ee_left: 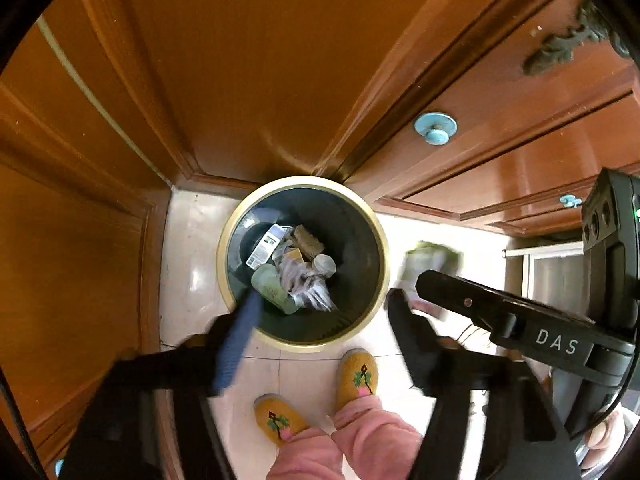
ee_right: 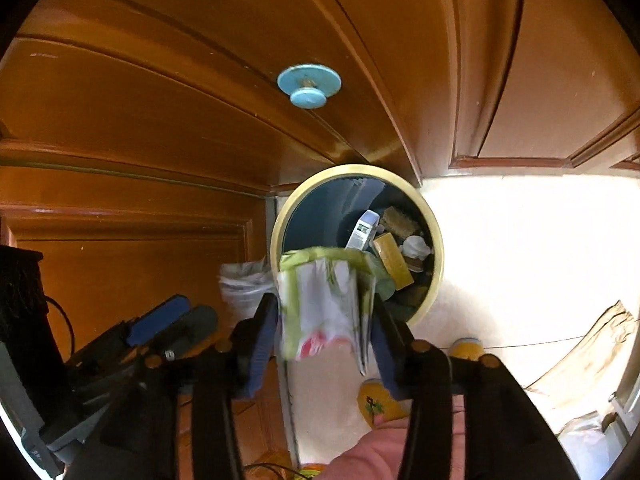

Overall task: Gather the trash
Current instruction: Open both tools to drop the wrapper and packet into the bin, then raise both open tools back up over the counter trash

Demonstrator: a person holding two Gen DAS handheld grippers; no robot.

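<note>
Wooden cabinets, bin, left jaws released, packet between slackened right jaws.

bin mouth: open from above, trash low inside | far side: wooden cabinets touch rim, blue knob juts out | near side: slippered feet just beside bin

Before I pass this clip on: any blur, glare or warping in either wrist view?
Left wrist view: gripper fingers and green packet motion-smeared, trash bin fairly sharp, fisheye bows the wooden panels. Right wrist view: floor blown out white, packet between the fingers blurred.
</note>
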